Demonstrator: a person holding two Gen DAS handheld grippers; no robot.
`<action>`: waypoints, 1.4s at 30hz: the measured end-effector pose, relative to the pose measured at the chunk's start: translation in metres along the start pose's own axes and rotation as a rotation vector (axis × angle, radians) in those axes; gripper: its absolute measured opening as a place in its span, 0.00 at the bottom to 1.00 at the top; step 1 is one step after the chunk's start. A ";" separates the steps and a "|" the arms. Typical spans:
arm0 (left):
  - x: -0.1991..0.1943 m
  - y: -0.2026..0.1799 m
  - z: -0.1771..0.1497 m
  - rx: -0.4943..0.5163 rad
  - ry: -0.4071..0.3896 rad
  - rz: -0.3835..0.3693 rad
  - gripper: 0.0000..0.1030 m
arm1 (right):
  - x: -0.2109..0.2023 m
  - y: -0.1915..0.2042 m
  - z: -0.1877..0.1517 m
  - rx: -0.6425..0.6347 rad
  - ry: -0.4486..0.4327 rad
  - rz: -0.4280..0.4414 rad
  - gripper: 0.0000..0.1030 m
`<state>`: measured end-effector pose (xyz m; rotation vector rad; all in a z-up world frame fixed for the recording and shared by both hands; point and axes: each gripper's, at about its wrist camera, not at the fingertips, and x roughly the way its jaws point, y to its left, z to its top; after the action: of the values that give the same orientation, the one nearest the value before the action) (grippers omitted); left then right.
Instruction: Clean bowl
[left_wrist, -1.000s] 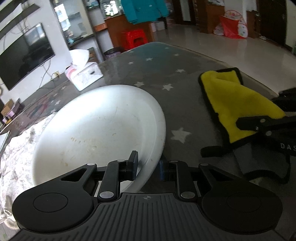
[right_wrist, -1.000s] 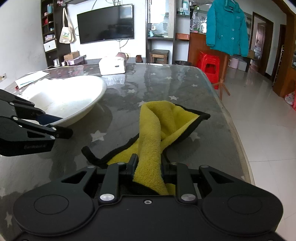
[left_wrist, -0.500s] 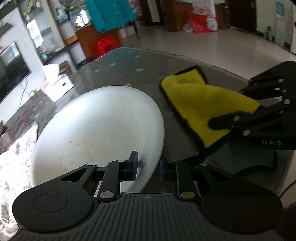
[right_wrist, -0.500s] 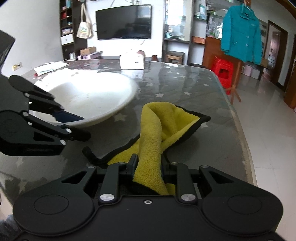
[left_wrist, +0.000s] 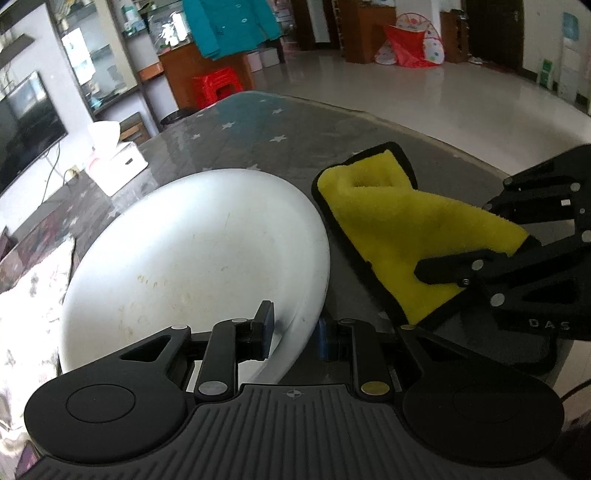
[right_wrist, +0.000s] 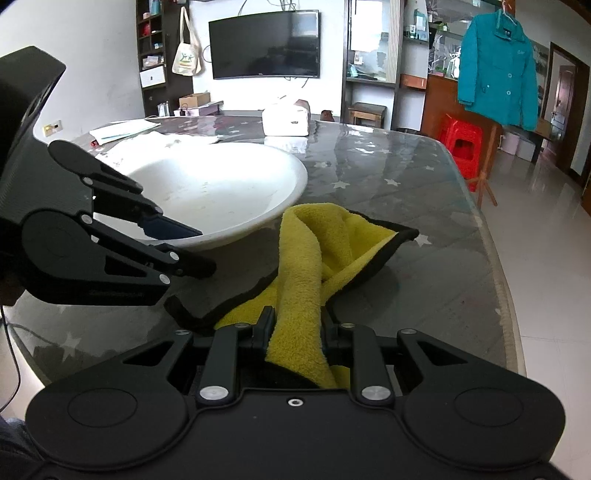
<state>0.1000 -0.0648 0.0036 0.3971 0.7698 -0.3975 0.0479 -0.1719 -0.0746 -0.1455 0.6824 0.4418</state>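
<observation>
Bowl sits on the table, near rim pinched by the downward-angled left gripper, mouth tilted up. Right gripper, also angled down, clamps the cloth beside it.

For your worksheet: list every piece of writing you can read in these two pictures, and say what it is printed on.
"DAS": white letters on the black body of the right tongs, cut off by a shadow.
Embossed line on the left tongs: too faint to read.
Tote bag logo, jacket chest mark: too small to read.
</observation>
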 end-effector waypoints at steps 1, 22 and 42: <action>-0.002 -0.001 0.000 -0.006 0.000 0.005 0.24 | 0.001 0.001 0.000 0.000 -0.001 -0.002 0.24; 0.019 0.029 0.017 -0.047 -0.004 0.062 0.22 | 0.054 -0.001 0.028 0.049 -0.053 -0.058 0.23; 0.010 0.040 0.023 -0.158 -0.002 0.136 0.45 | 0.073 0.002 0.048 0.037 -0.076 -0.087 0.31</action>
<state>0.1392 -0.0433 0.0191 0.2987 0.7618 -0.2077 0.1245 -0.1315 -0.0841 -0.1229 0.6071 0.3491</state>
